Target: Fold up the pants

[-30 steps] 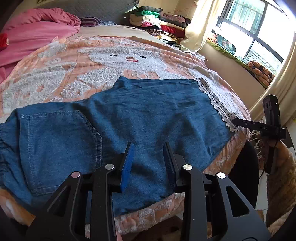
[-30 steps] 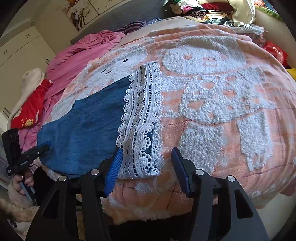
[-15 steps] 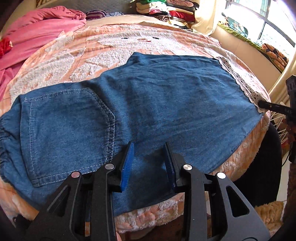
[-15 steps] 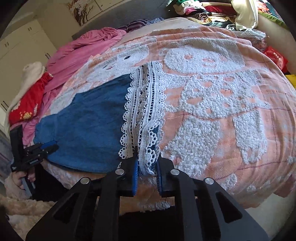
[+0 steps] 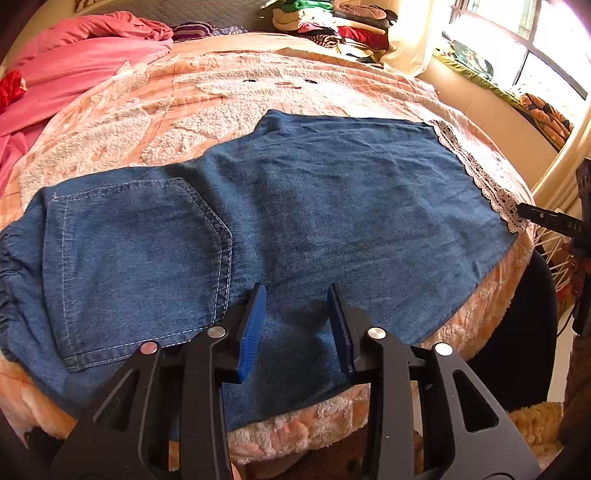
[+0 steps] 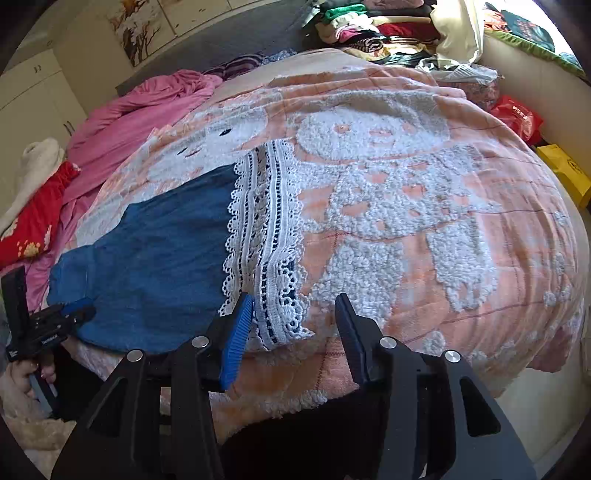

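Observation:
Blue denim pants (image 5: 295, 221) lie flat across the bed, with the back pocket (image 5: 140, 258) on the left and the white lace hem (image 5: 476, 173) on the right. My left gripper (image 5: 295, 291) hovers over the near edge of the denim. Its jaws are opening and grip nothing. In the right wrist view, the lace hem (image 6: 266, 229) runs down to its near corner. That corner rests on the blanket between the jaws of my right gripper (image 6: 294, 295), which are opening with the pads off the lace. A hand (image 6: 26, 373) holds the left gripper (image 6: 74, 310) at the far left.
A peach blanket with white fleecy animal figures (image 6: 406, 221) covers the bed, and its near edge drops off just below both grippers. A pink quilt (image 5: 74, 66) lies at the back left. Stacked clothes (image 5: 332, 22) sit at the back, beside a window (image 5: 535, 44). A red bag (image 6: 517, 118) lies right.
The right gripper was shut on the lace hem's corner half a second ago and has since opened, leaving the corner on the blanket. The left jaws stand slightly wider.

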Available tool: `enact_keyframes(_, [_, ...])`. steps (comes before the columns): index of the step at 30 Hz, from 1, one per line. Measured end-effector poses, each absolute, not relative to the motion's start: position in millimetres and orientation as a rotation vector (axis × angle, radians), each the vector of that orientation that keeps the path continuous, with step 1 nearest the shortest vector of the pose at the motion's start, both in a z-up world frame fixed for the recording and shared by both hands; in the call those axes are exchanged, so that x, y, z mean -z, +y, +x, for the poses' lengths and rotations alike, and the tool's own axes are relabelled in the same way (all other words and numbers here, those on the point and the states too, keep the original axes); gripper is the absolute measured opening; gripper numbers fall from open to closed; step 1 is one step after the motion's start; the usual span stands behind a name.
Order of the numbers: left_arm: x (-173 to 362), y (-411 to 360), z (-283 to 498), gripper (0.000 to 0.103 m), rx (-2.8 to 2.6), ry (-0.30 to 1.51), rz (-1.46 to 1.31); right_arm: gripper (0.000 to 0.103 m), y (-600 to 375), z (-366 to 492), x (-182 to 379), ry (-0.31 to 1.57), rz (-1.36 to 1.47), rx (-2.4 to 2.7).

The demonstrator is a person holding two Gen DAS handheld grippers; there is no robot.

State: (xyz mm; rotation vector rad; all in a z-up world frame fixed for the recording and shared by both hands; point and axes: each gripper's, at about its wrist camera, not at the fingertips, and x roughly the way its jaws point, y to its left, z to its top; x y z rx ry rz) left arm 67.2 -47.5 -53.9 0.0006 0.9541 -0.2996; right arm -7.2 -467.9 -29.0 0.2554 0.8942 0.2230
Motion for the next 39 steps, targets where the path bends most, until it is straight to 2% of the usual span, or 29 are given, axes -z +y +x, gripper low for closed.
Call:
enact_keyframes(1, [50.5,-46.1,65.8,0.033,0.298,0.946,-0.008,0.046,-470.9,-10.5,25.4,0.881,0.267,-0.218])
enact_keyframes(3, [41.6,-43.4,63.1,0.034,0.304,0.924,-0.031,0.056,-474.9,-16.9,18.9,0.861,0.288,-0.201])
enact_keyframes(16, [-12.5,-69.4,85.3,0.047,0.413,0.825,-0.006,0.056,-458.3,-45.9,-2.0,0.786,0.358,-0.219])
enact_keyframes(20, [-20.9,-92.8,104.0,0.051,0.459,0.814,0.048,0.063,-448.5,-47.8,1.3,0.793,0.349,-0.224])
enact_keyframes(24, [-29.4,-117.9,121.6,0.053,0.516,0.801,0.103,0.064,-449.7,-48.1,3.3,0.793,0.356,-0.223])
enact_keyframes(34, [-29.5,-177.9,167.7,0.06,0.624,0.806,0.238,0.064,-452.3,-41.3,8.7,0.796,0.374,-0.23])
enact_keyframes(39, [-24.1,-201.3,197.3,0.06,0.658,0.821,0.286,0.064,-452.2,-32.3,12.9,0.803,0.381,-0.247])
